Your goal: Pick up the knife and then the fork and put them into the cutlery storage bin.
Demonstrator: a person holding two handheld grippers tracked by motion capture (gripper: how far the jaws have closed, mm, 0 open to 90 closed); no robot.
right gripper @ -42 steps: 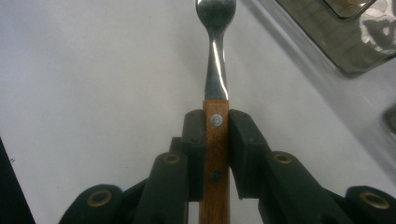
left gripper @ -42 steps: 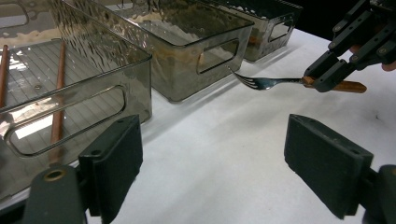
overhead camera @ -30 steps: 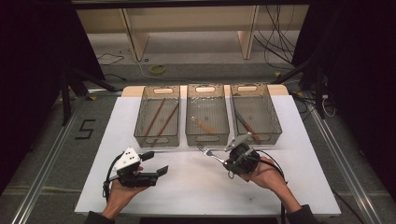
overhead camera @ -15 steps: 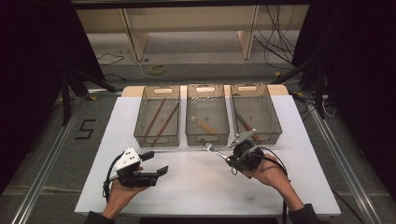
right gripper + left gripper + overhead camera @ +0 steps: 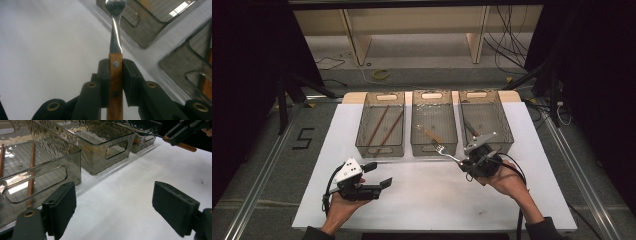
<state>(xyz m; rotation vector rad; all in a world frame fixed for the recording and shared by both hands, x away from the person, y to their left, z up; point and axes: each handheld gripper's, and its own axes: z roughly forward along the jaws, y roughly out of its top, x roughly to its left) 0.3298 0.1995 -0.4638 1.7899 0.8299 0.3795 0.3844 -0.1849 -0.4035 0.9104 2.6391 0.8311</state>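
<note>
Gripping a wooden-handled steel fork (image 5: 115, 62) between right gripper (image 5: 115, 75) fingers, centre frame; left gripper (image 5: 120, 207) fingers spread wide, empty, over smooth white surface (image 5: 120, 185).

The fork (image 5: 115, 37) had a glossy metal head and a riveted wooden handle; the bins (image 5: 433, 122) were smoky, ribbed, translucent plastic.

The fork (image 5: 115, 37) loses its tines to the right gripper view's top edge, apparently four.
</note>
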